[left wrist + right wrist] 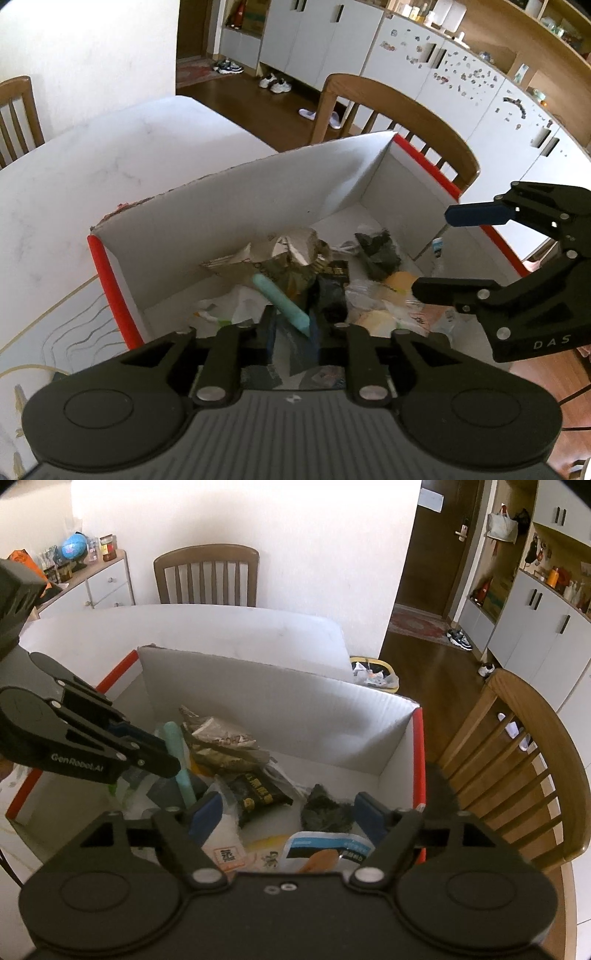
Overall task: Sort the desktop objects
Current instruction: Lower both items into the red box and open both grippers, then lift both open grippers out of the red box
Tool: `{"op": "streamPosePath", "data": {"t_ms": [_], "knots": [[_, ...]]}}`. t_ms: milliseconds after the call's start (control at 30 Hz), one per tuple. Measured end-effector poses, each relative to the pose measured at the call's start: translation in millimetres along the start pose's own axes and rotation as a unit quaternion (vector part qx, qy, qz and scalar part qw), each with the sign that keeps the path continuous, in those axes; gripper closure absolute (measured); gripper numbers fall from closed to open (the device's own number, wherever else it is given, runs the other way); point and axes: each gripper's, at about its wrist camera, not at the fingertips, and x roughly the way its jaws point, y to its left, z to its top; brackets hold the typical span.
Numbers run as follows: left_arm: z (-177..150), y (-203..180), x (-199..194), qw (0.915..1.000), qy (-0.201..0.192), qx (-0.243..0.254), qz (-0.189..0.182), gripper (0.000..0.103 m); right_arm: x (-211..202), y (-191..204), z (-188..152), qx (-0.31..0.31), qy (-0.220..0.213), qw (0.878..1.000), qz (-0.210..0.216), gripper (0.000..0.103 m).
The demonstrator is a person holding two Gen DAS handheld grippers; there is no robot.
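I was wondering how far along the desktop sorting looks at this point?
Much looks done: the cardboard box already holds a pile of wrappers and packets, including a black snack packet and a teal stick. In hand: nothing clearly; the right tool is open above the pile, and the left tool stands narrowly open around the stick's near end. What remains on the table is mostly out of view.

A white cardboard box (258, 206) with red edges stands open under both claws. Inside lies a heap: a pale teal tube (282, 301) slanting just ahead of the left claw (291, 332), crumpled brown wrappers (221, 749), a black packet (258, 794), and a dark wad (325, 808) between the right claw's (290, 812) fingers.
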Motion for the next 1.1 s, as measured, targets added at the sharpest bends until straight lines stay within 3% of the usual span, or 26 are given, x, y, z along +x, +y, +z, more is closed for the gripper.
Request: {"op": "streamPosePath", "data": {"t_ms": [167, 233, 267, 600, 1100], "knots": [[-4, -6, -15, 0.9996, -0.017, 0.0, -0.022, 0.053, -8, 2, 0, 0.003, -0.002, 1.0, 0.007, 0.021], [-6, -10, -22, 0.9995, -0.025, 0.003, -0.018, 0.027, -11, 4, -1, 0.006, -0.003, 1.0, 0.01, 0.02], [-7, -11, -25, 0.9995, -0.028, 0.003, -0.013, 0.023, -12, 5, 0, 0.006, -0.004, 1.0, 0.012, 0.02], [-18, -4, -54, 0.9984, -0.053, -0.015, -0.008, 0.023, -31, 16, 0, 0.003, -0.013, 1.0, 0.018, 0.018], [-33, -17, -86, 0.997, -0.078, 0.001, -0.006, 0.02, -55, 36, -5, 0.008, -0.024, 0.999, 0.019, 0.012]]}}
